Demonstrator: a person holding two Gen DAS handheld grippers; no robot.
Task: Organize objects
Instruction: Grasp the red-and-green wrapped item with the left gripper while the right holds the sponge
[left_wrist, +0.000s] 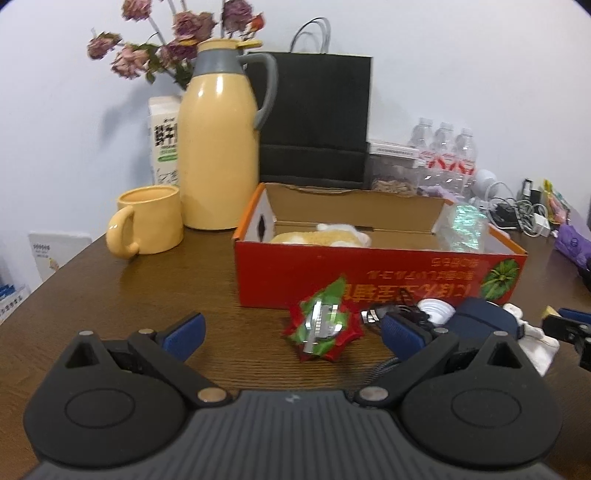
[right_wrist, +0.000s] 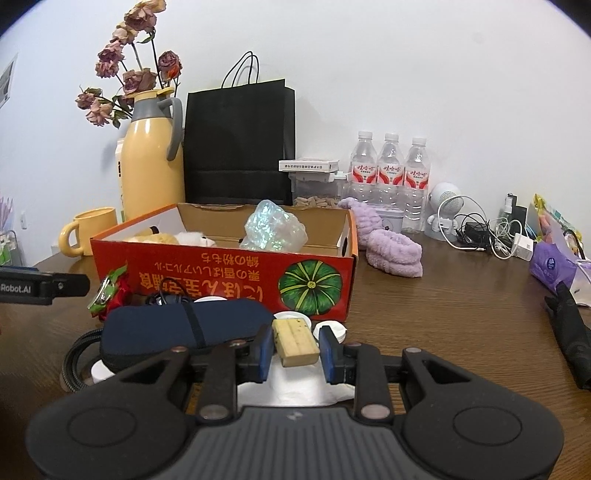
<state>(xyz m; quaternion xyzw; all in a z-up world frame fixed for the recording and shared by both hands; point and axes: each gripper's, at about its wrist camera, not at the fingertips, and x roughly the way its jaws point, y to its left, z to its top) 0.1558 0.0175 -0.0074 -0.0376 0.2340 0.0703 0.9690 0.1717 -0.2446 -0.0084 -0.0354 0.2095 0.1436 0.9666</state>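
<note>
The right gripper (right_wrist: 293, 349) held its jaws narrow around a pale yellow block (right_wrist: 295, 341), seemingly light and stiff, gripped by its flat sides; the left gripper's (left_wrist: 291, 332) jaws stood wide, empty.

Even indoor light, perhaps slight blur, fisheye-bent edges.

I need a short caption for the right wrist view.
Right gripper shut on a pale yellow block before the red cardboard box.
</note>
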